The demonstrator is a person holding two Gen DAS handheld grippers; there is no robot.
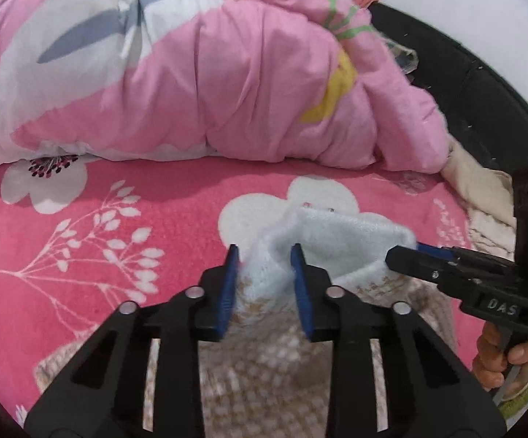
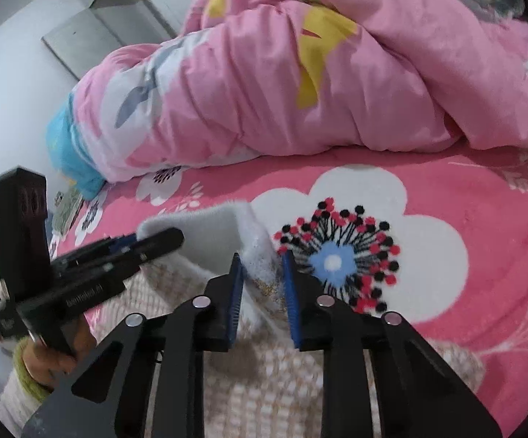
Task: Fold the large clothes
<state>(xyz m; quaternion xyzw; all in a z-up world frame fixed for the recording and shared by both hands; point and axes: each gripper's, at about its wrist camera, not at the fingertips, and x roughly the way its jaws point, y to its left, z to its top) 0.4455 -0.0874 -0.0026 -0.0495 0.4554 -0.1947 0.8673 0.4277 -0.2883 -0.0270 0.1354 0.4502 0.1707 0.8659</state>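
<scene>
On the bed (image 1: 92, 219), covered by a pink floral sheet, lies a beige-and-white knitted garment (image 1: 264, 372) with a pale blue fleecy lining. The left gripper (image 1: 265, 255) is nearly closed, pinching a raised fold of the garment's top edge; the right gripper (image 2: 262, 259) pinches the same edge beside it. Only the left wrist view shows cream cloth (image 1: 482, 197) by the dark headboard (image 1: 482, 84); only the right wrist view shows the sheet's red-and-black flower (image 2: 336, 259) and a grey cabinet (image 2: 96, 25). A pink quilt (image 2: 282, 84) lies bunched across the bed's far side.

Left claw (image 1: 265, 266) and right claw (image 1: 406, 252) clamped on pale fleecy garment (image 1: 322, 241) above pink floral bedspread (image 1: 99, 255).
</scene>
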